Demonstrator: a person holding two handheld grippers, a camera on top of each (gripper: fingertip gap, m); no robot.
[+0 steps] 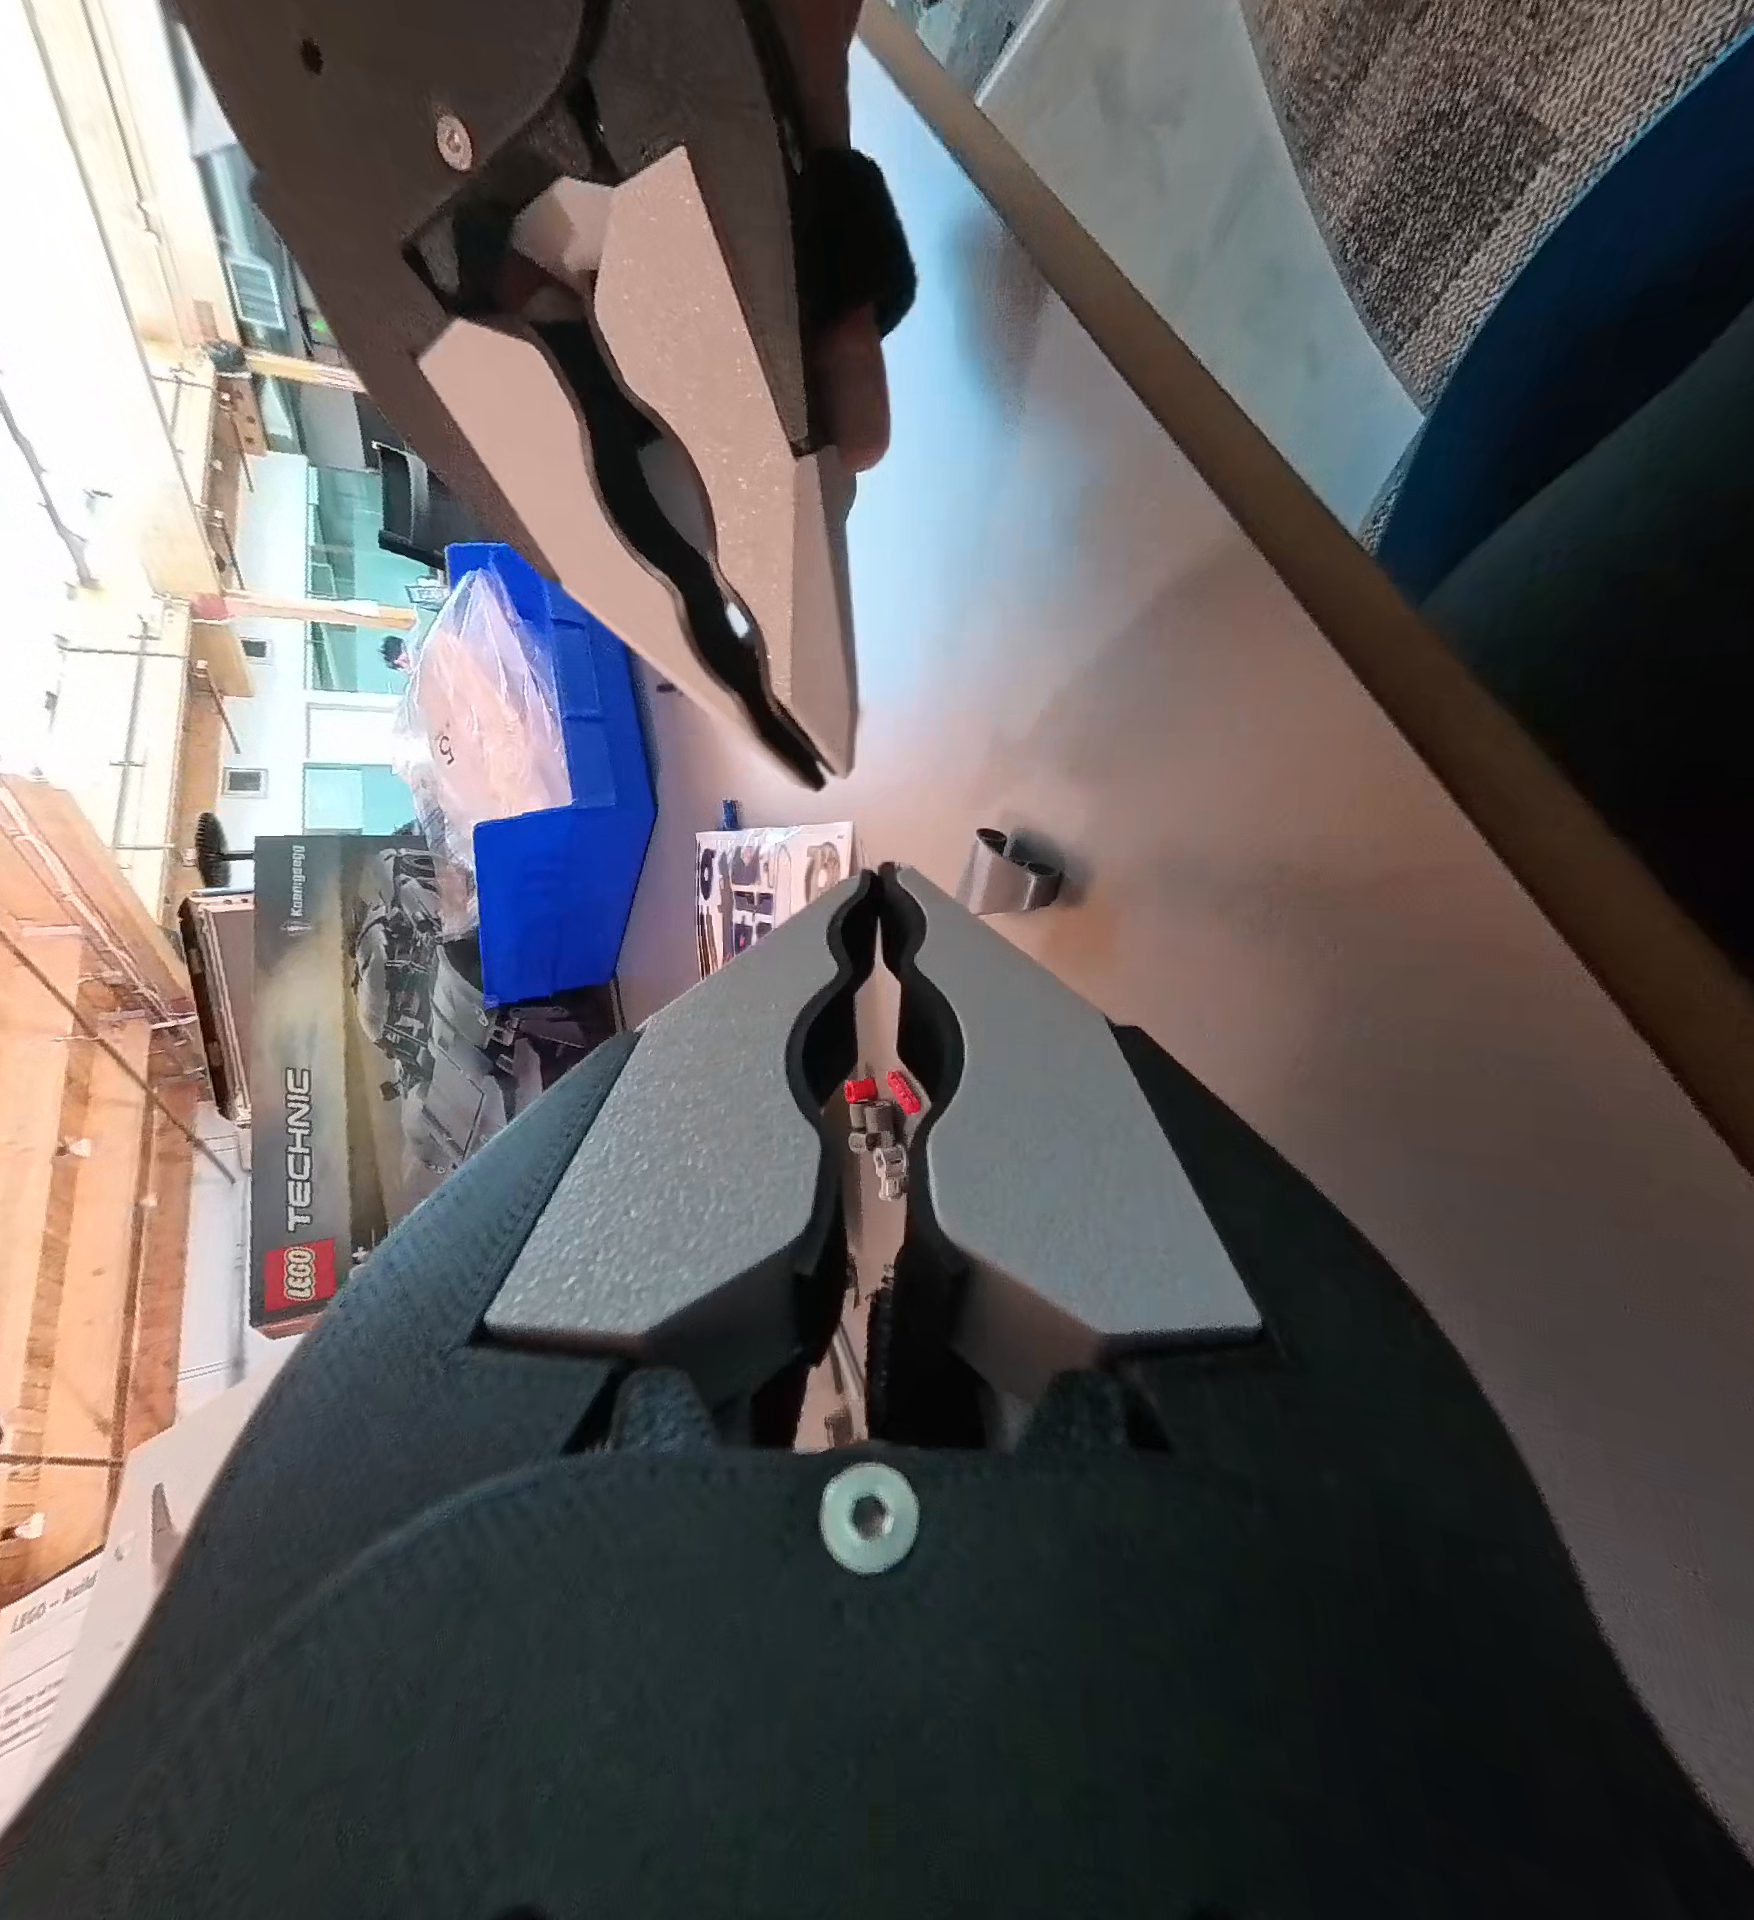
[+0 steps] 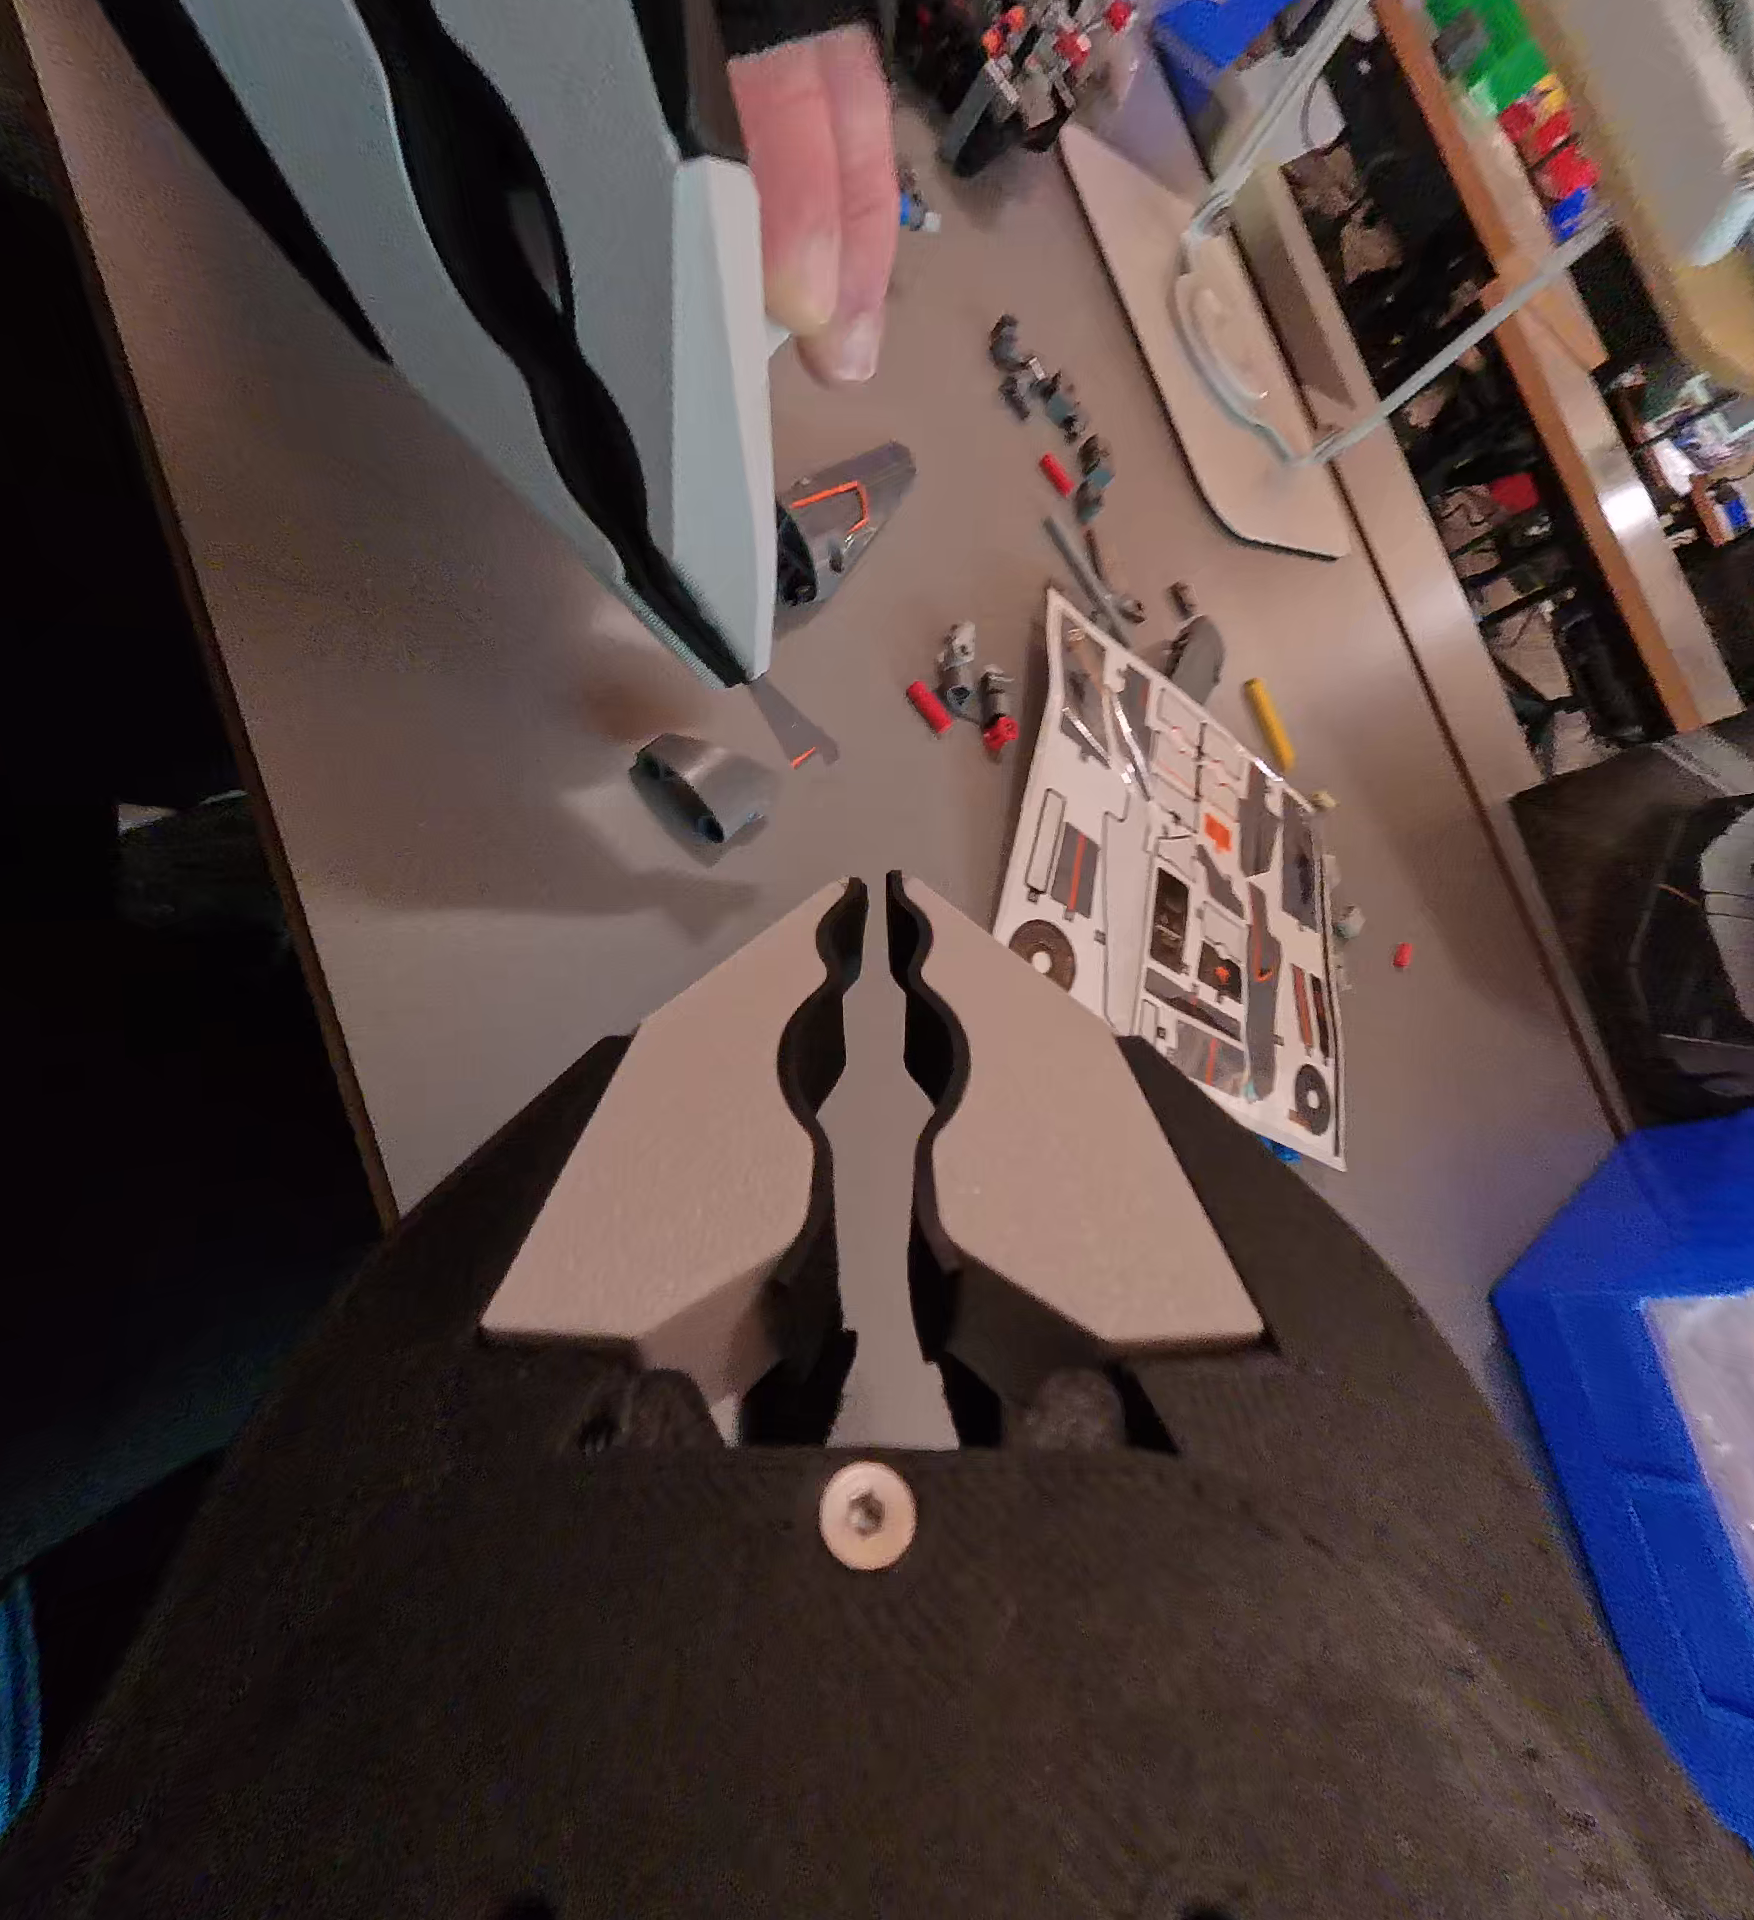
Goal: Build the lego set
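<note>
My left gripper is shut on a thin grey sticker strip with an orange mark. The right wrist view shows it held just above the table beside a curved grey lego panel. That panel also shows in the left wrist view. My right gripper is closed to a thin slit with nothing in it. It hovers over the table near the sticker sheet and shows from the side in the left wrist view. A grey wedge panel with orange stickers lies farther off.
Small red and grey parts and a yellow axle lie by the sheet. A blue bin with plastic bags, the set's box and a part-built model stand around. The table edge runs on the left. Across from one pair of fingers to the other is roughly 4 centimeters. The part-built model is about equally far from each gripper, around 35 centimeters.
</note>
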